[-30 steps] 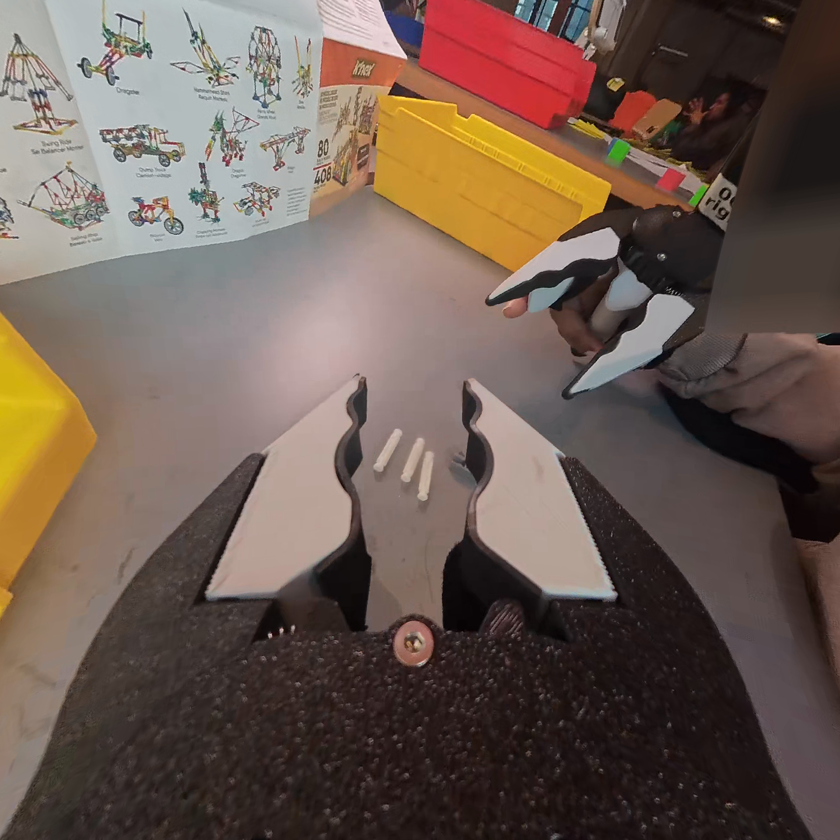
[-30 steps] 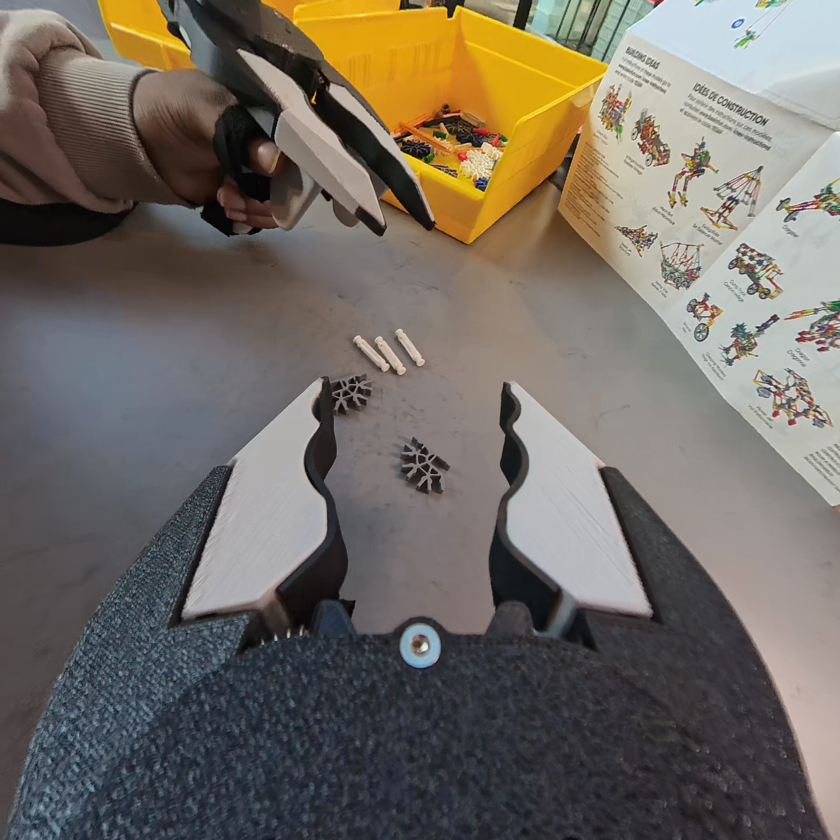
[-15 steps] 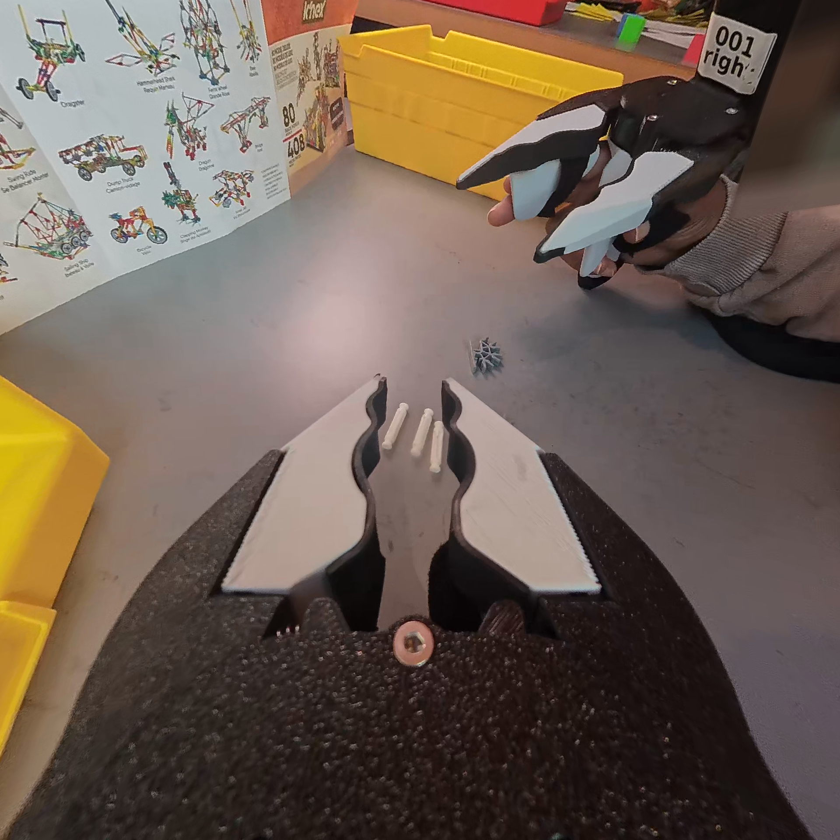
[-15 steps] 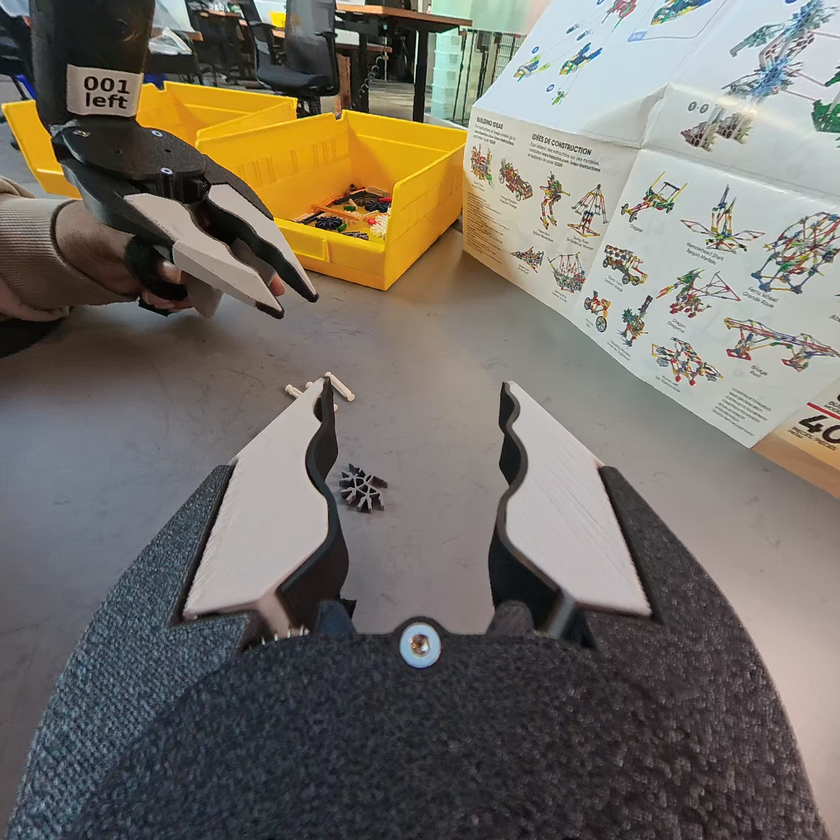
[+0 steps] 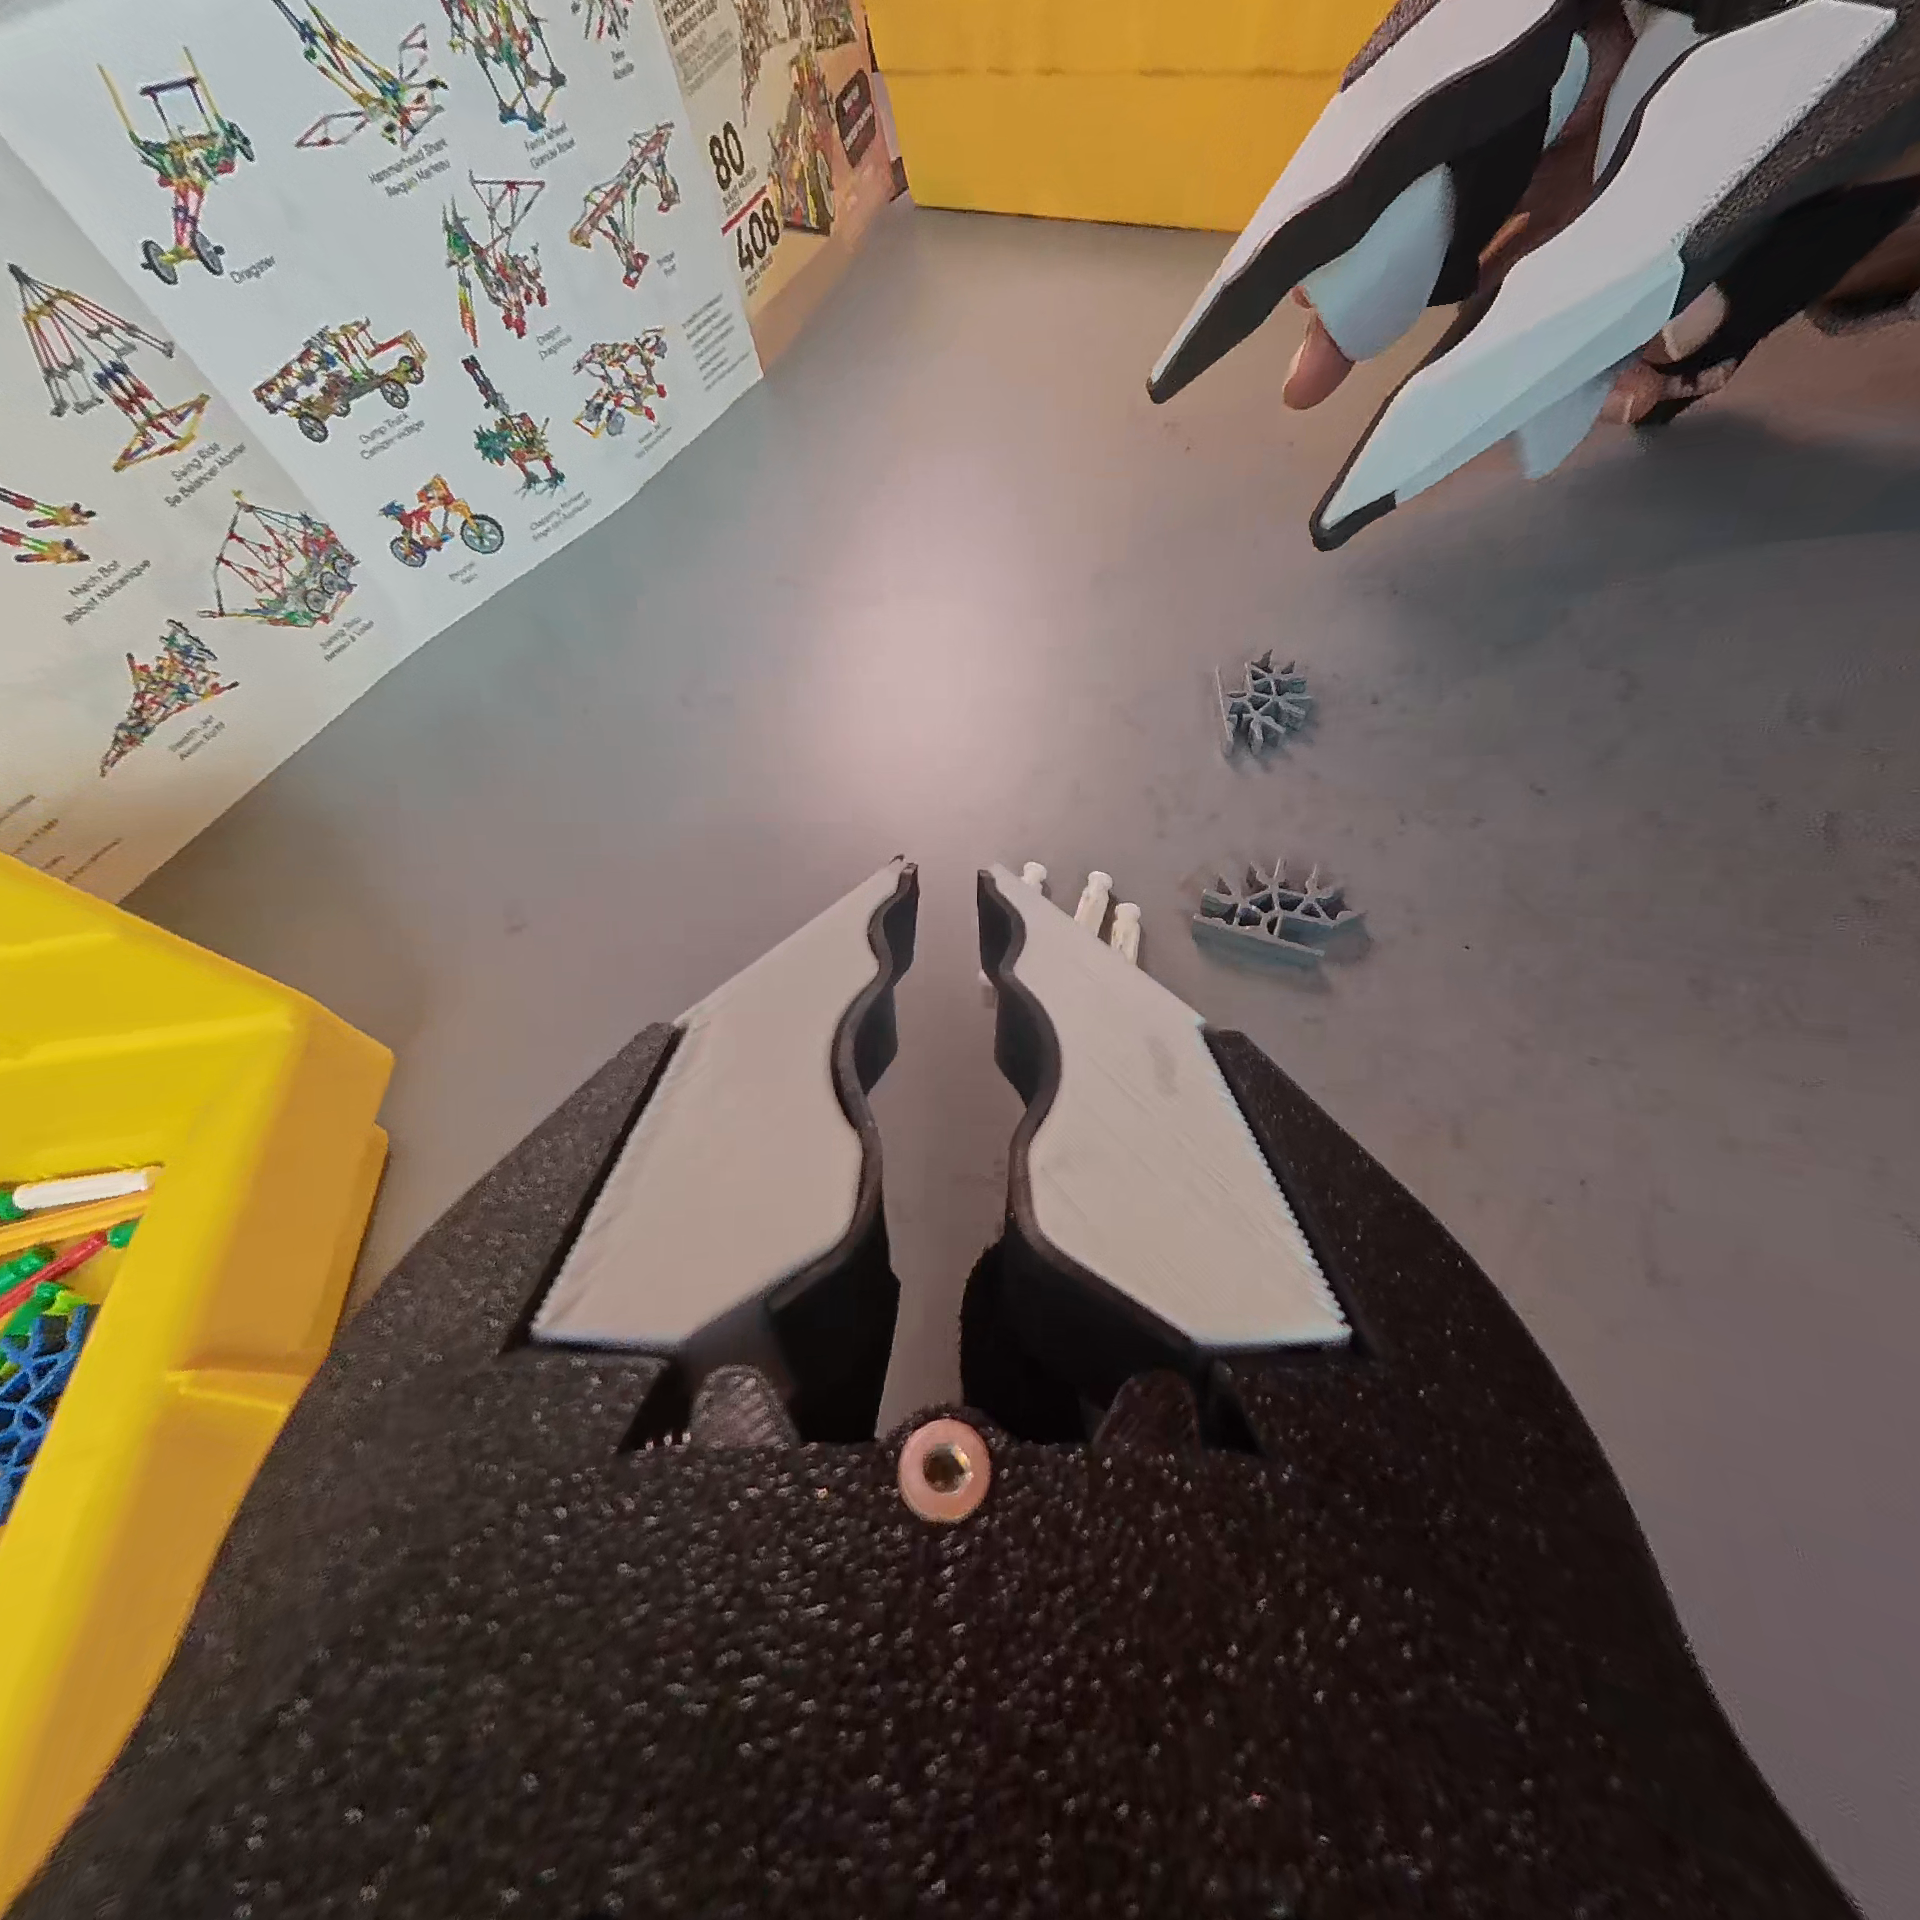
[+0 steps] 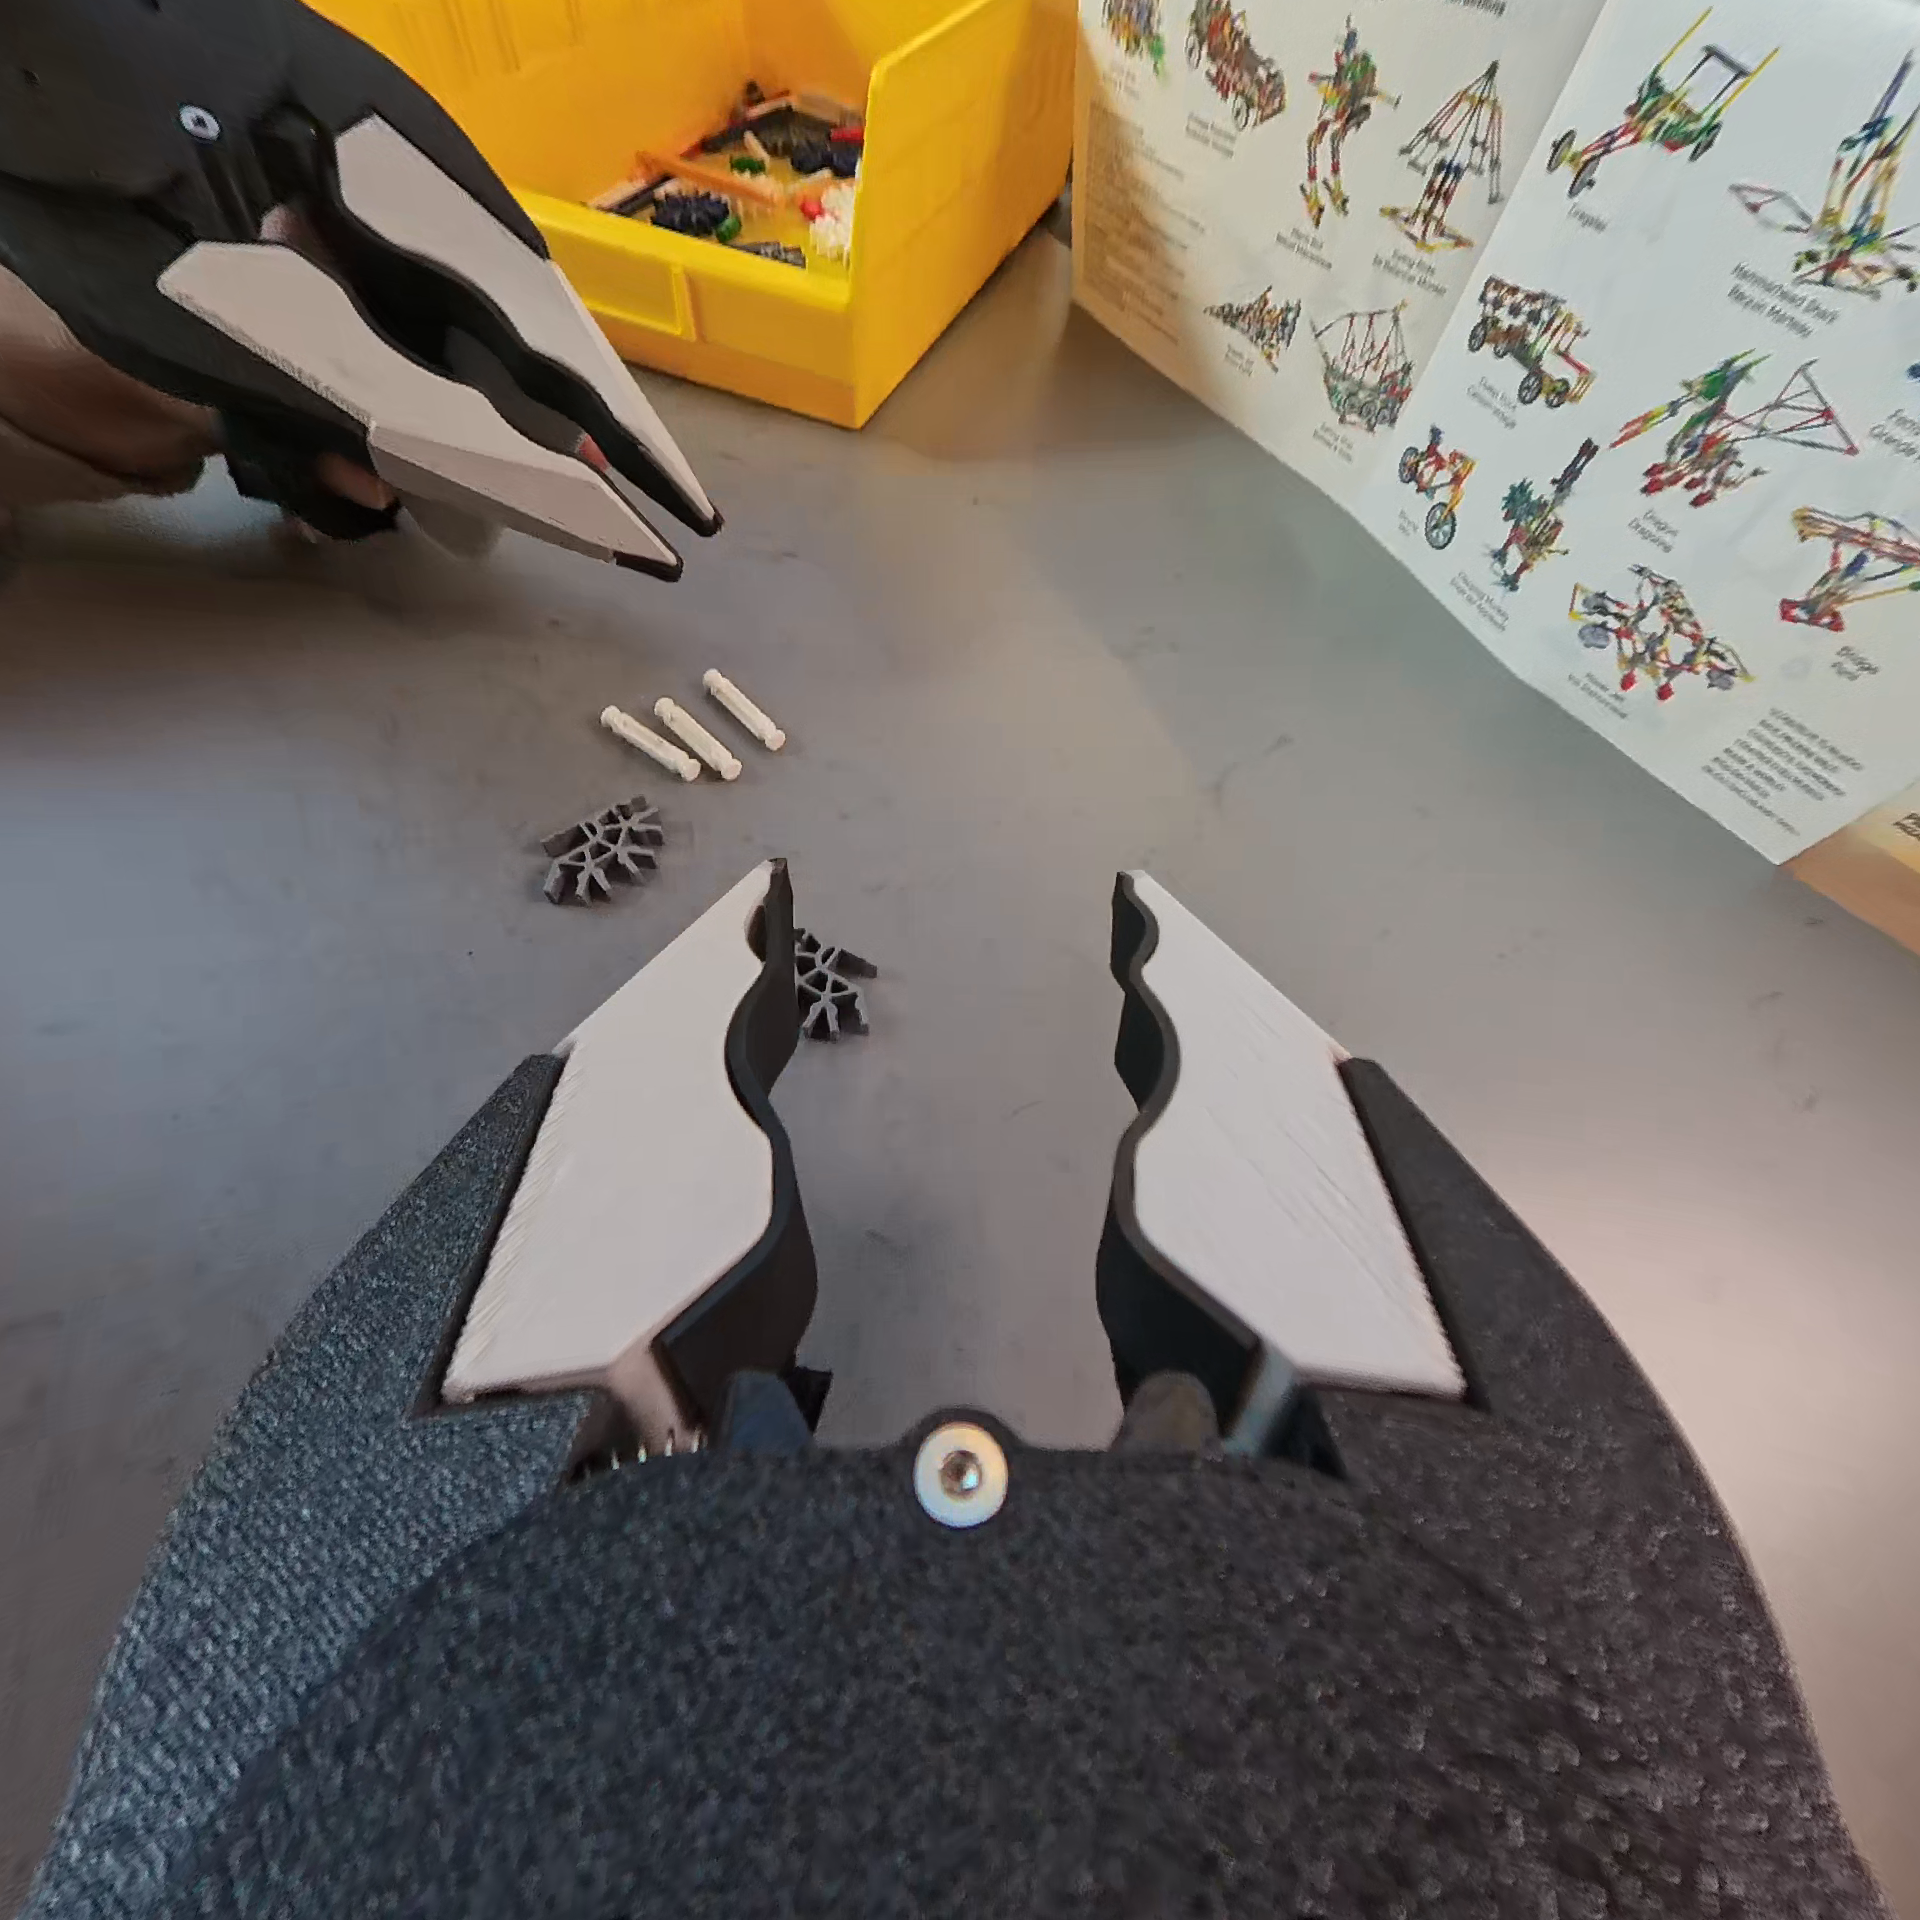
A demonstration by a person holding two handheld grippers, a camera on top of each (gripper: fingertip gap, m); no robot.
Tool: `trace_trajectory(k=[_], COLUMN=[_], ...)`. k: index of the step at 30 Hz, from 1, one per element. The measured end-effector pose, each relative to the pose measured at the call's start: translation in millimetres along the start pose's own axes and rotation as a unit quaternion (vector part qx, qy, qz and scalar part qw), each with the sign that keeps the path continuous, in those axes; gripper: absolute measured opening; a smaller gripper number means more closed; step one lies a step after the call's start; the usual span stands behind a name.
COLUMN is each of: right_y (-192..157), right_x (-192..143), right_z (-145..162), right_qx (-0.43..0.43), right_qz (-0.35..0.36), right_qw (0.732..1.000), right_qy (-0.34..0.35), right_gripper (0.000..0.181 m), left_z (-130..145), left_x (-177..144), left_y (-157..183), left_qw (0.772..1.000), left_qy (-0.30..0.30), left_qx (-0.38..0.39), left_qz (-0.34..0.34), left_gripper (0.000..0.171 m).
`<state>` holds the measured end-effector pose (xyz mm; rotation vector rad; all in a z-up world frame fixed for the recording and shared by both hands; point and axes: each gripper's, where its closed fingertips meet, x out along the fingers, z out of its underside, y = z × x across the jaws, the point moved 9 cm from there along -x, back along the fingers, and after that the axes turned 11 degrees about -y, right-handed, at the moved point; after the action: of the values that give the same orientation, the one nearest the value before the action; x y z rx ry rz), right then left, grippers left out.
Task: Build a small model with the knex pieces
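Note:
Three short white rods lie side by side on the grey table. Two grey snowflake connectors lie near them: one just in front of the rods, the other touching the inner side of my right gripper's left finger and partly hidden by it. My right gripper is open wide and empty. My left gripper is empty, its jaws only a narrow gap apart. In the left wrist view the rods peek out just right of its right finger, beside the connectors.
A yellow bin of coloured building parts stands at my left gripper's left and also shows in the right wrist view. A folded instruction sheet stands at the back. Another yellow bin and a cardboard box are beyond it.
My left gripper has moved left and narrowed its jaws; the rods were between its fingers and are now beside the right one. My right gripper has tilted down over the connectors, still open.

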<state>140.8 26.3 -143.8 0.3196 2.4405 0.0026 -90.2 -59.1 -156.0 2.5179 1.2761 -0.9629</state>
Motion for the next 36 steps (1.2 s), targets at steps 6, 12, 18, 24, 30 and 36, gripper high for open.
trace_trajectory(k=[6,12,18,24,30,36], right_y=[-16,-23,-23,-20,-20,-23], right_x=[13,24,25,25,29,33], right_z=[9,14,15,14,11,7], right_qx=[-0.041,-0.069,-0.065,-0.052,-0.06,-0.08], right_qz=[-0.039,-0.035,-0.04,-0.038,-0.035,-0.049], right_qw=[0.995,0.989,0.989,0.99,0.988,0.986], right_qy=[-0.08,-0.125,-0.128,-0.128,-0.135,-0.139], right_gripper=[0.055,0.052,0.049,0.039,0.032,0.025], left_z=[2,6,9,11,10,10], left_x=[1,1,5,8,8,8], left_y=[6,12,19,22,23,25], left_qw=[0.999,0.996,0.992,0.991,0.991,0.991], left_qy=[-0.022,-0.057,-0.088,-0.096,-0.091,-0.089], left_qx=[-0.019,-0.009,0.006,0.011,0.008,0.014], left_qz=[0.043,0.069,0.09,0.094,0.095,0.094], left_gripper=[0.013,0.018,0.017,0.015,0.013,0.013])
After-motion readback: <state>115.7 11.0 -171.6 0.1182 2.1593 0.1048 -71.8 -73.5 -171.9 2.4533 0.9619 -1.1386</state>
